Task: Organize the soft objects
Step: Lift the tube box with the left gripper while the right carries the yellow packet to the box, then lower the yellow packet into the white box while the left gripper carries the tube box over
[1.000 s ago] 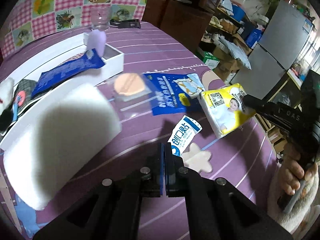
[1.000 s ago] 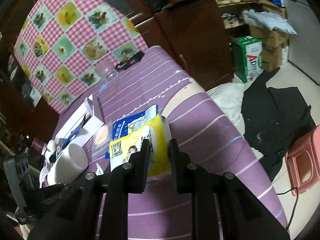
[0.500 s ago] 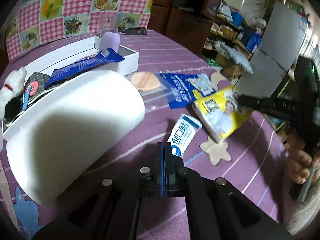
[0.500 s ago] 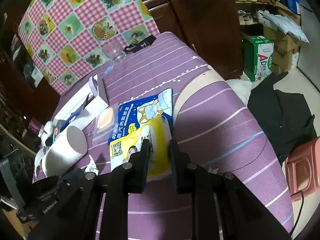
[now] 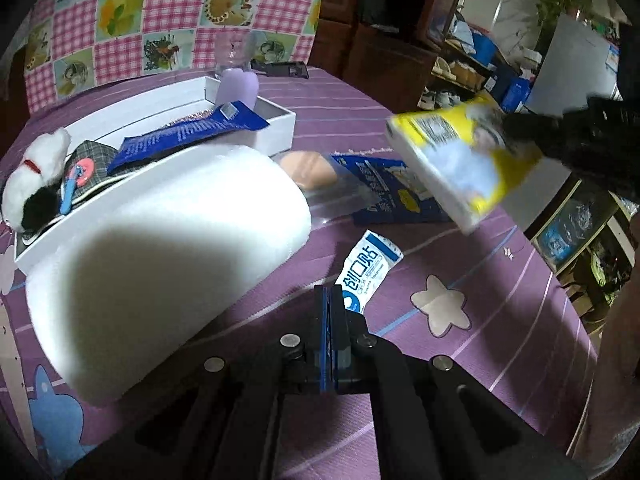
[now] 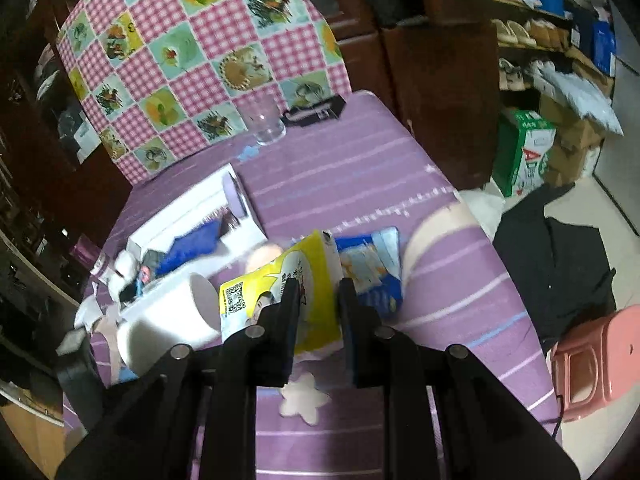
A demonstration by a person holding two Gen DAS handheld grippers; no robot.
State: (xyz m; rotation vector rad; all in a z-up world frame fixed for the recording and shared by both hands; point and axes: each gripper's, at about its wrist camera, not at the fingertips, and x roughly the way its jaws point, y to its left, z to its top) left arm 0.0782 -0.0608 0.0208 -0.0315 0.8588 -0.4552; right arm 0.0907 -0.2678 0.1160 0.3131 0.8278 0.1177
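Yellow pack: now lifted clear of the table, tilted, no longer lying beside the blue pouch.
Right gripper: raised, clamping the pack.

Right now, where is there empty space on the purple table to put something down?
Bare cloth lies between the clear glass, the white box and the table's right edge. The patch around the star print is free too. It is crowded around the white roll and blue packet.
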